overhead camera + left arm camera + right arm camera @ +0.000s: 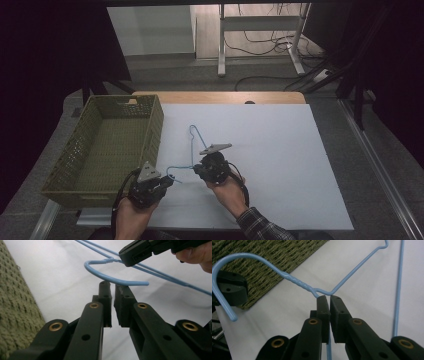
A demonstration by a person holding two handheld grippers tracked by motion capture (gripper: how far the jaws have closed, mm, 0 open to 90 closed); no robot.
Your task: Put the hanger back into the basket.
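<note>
White table cover (280, 165) is taking up most of the tabletop, and the olive woven-plastic basket (107, 145) is sitting open at its left edge, likely the drop spot since it is right beside the work. The blue wire hanger (192, 150) is lying between the basket and the person's hands, body pointing away, hook (110, 277) curling toward the left gripper (167, 181). Right gripper (329, 297) is clenching the wire just below the twisted neck (298, 282), jaws nearly together, so it is holding the hanger steady. Left gripper is pinched down at the hook's curve, jaws almost touching, wire crossing their tips; whether the pads are actually biting it is hard to tell. Two-point hold probably keeps the light hanger from swinging.
</note>
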